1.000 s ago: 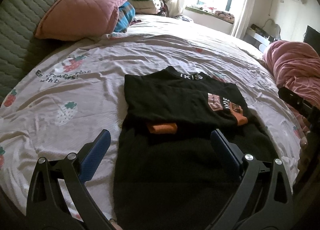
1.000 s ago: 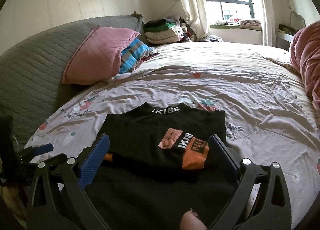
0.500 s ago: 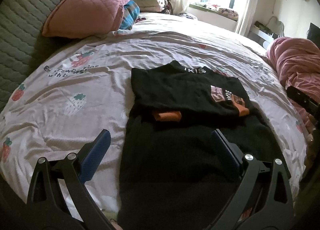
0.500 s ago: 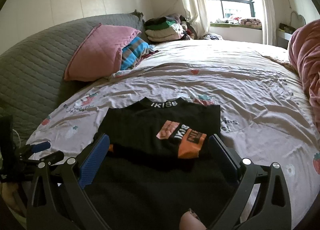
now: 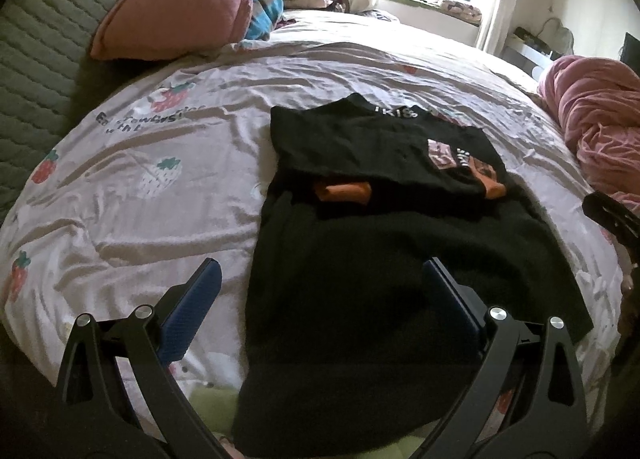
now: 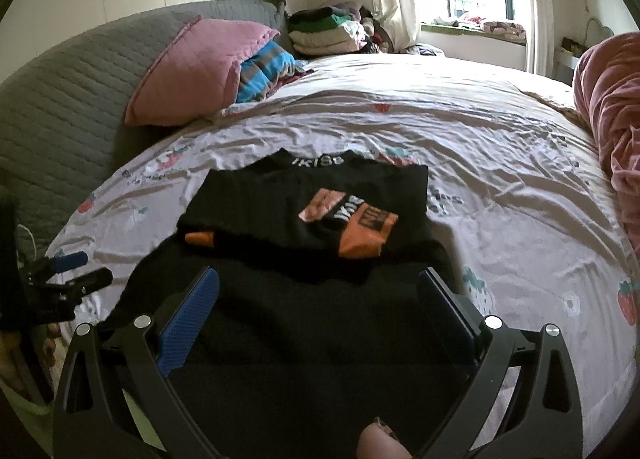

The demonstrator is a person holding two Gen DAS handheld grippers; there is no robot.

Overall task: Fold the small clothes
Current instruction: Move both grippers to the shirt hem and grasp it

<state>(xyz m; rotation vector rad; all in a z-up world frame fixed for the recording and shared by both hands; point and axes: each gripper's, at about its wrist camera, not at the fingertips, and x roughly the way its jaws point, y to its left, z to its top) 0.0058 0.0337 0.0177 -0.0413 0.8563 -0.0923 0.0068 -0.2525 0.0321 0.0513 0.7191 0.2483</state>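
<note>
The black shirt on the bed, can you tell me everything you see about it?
The black shirt is soft knit cloth with white letters on its collar and an orange, pink and black printed patch. An orange cuff peeks out at one side. Its upper part looks folded, with sleeves tucked across; the lower body spreads flat toward the cameras. It lies on the strawberry-print bedsheet. The left gripper and right gripper are open, not gripping it.

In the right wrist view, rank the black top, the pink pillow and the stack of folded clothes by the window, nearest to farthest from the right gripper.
From the right gripper:
1. Black top, directly ahead on the sheet, partly folded.
2. Pink pillow, ahead to the left against the grey headboard.
3. Stack of folded clothes, far corner beside the curtain.
</note>
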